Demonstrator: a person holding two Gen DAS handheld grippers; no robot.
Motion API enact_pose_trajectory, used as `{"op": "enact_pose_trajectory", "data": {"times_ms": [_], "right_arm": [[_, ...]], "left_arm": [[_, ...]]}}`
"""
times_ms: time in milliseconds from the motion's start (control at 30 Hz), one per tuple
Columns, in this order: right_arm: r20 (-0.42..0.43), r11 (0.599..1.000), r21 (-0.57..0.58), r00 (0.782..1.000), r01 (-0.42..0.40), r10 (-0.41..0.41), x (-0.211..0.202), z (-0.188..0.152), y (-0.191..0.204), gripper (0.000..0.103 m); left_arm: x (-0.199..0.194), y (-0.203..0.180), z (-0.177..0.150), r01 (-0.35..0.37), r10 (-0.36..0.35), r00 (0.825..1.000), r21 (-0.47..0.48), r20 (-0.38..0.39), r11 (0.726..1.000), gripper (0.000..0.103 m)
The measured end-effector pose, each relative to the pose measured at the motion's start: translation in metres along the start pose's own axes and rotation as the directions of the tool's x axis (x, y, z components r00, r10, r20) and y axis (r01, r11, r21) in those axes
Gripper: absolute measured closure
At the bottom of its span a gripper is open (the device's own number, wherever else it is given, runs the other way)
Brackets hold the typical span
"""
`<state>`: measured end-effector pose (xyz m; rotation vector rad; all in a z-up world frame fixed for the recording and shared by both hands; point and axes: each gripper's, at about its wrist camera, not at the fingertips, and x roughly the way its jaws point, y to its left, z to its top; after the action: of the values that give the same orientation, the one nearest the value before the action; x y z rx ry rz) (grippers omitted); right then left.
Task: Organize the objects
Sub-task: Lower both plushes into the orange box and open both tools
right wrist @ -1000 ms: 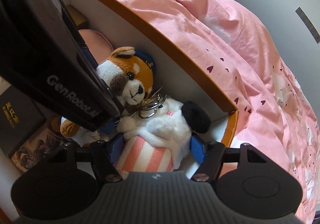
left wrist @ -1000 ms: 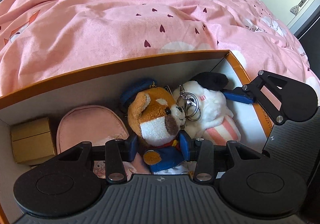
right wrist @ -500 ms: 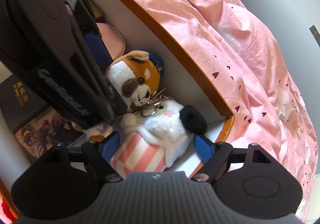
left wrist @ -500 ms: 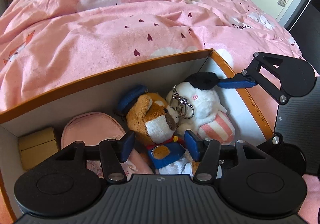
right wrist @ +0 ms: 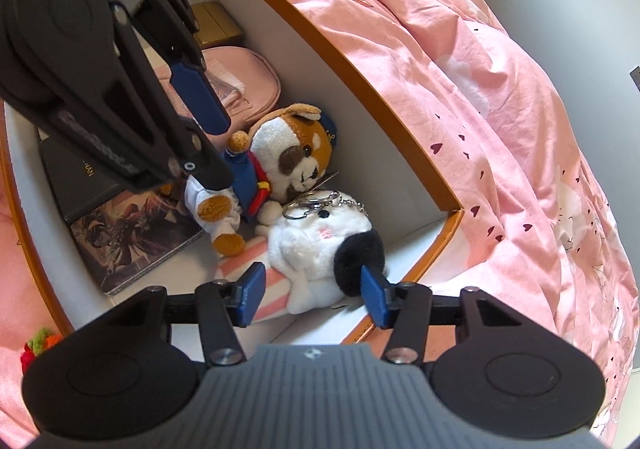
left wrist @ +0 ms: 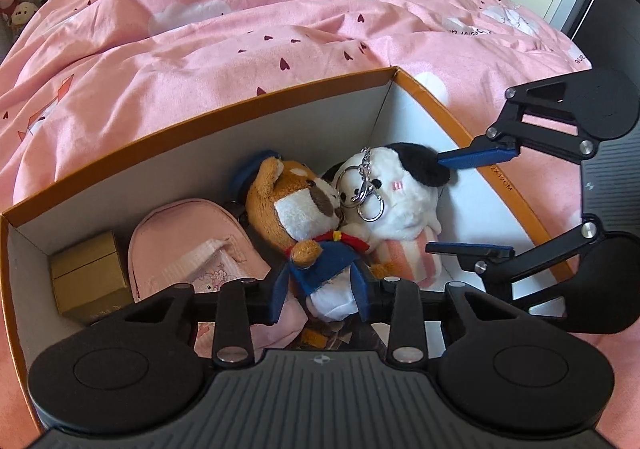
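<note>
Our left claw [left wrist: 320,299] is closing around the brown plush dog in a blue sailor suit [left wrist: 308,225]; our right claw [right wrist: 312,297] closes around the white black-eared plush [right wrist: 320,249], both inside the orange-rimmed cardboard box [left wrist: 200,137].

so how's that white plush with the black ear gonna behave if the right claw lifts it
The white plush looks soft and stuffed, so it will probably squash between the closing right claw and sag rather than stay stiff. It seems light. Its metal keyring hangs loose and lies against the brown dog plush, so it may swing or snag.
</note>
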<state>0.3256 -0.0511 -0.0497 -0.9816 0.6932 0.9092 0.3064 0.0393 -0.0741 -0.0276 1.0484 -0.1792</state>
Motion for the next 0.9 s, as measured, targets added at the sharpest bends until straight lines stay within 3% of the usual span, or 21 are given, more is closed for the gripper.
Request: {"op": "enact_pose_trajectory", "data": {"times_ms": [200, 267, 500, 567, 667, 900], "right_arm": [[-0.019, 0.998, -0.005, 0.998, -0.060, 0.060, -0.005, -0.003, 0.005, 0.044], [-0.049, 0.998, -0.005, 0.997, -0.064, 0.064, 0.000, 0.000, 0.014, 0.045], [-0.130, 0.998, -0.029, 0.990, -0.063, 0.059, 0.029, 0.007, 0.017, 0.044], [-0.129, 0.998, -0.023, 0.990, -0.058, 0.054, 0.033, 0.008, 0.015, 0.044], [-0.114, 0.999, -0.031, 0.993, -0.029, 0.025, 0.038, 0.009, 0.013, 0.051], [-0.102, 0.999, -0.030, 0.995, -0.012, 0.009, 0.041, 0.008, 0.015, 0.052]], "left_arm": [[0.009, 0.000, 0.001, -0.030, 0.030, 1.000, 0.016, 0.007, 0.999, 0.076], [0.011, -0.003, 0.003, -0.074, 0.073, 0.997, 0.050, 0.012, 0.996, 0.077], [0.016, -0.003, 0.003, -0.077, 0.077, 0.997, 0.051, 0.003, 0.996, 0.078], [0.016, -0.002, 0.003, -0.070, 0.070, 0.998, 0.038, 0.006, 0.997, 0.078], [0.018, 0.000, 0.004, -0.069, 0.069, 0.998, 0.031, 0.014, 0.997, 0.078], [0.023, 0.001, 0.008, -0.073, 0.073, 0.997, 0.013, 0.003, 0.997, 0.079]]}}
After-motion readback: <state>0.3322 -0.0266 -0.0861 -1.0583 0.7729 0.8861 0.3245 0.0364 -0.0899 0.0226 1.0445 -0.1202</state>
